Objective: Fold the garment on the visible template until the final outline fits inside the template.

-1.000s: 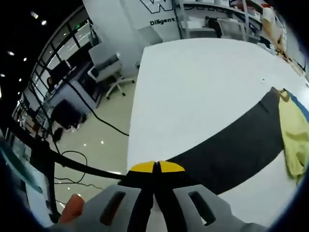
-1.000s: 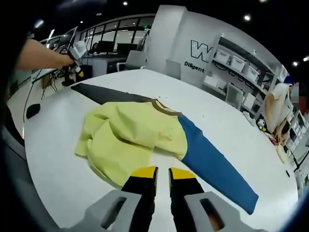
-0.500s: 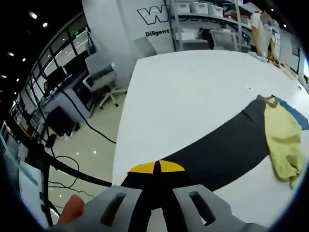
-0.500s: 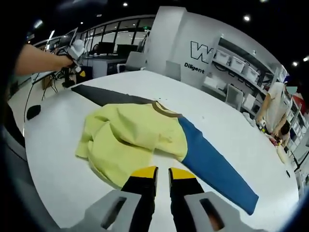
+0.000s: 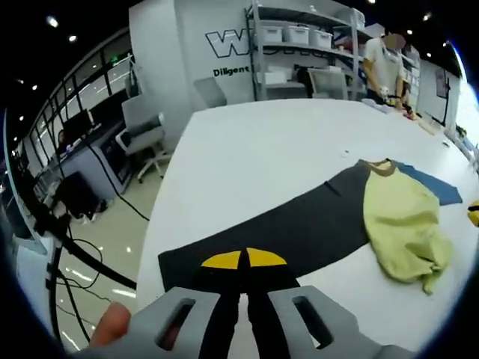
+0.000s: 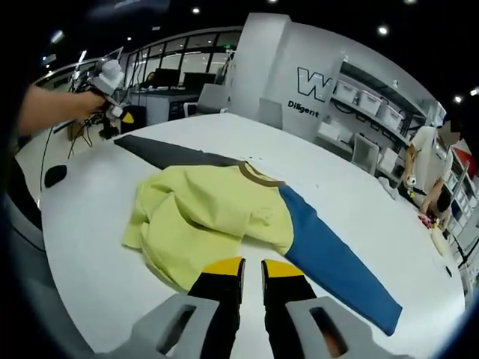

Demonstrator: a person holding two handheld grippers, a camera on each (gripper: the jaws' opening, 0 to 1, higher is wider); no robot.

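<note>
White, smooth surface (image 6: 97,224) w/ a rounded edge; behind it shelving (image 5: 299,45) w/ bins and office chairs. Your garment (image 6: 217,217) lies mid-surface: crumpled yellow body, soft folds bunched up, brown collar (image 6: 258,176), one long dark grey sleeve (image 5: 299,224) stretched flat toward the surface edge, one blue sleeve (image 6: 337,265) flat the opposite way. Your left hand-held gripper (image 5: 243,259) has yellow tips together, pinched on the dark sleeve's end right at the surface edge (floor and cables just past it). Your right hand-held gripper (image 6: 252,268) sits at the yellow hem, tips slightly apart, nothing clamped. Plenty of bare surface on both sides of the garment. Person standing in the background by the shelving.
</note>
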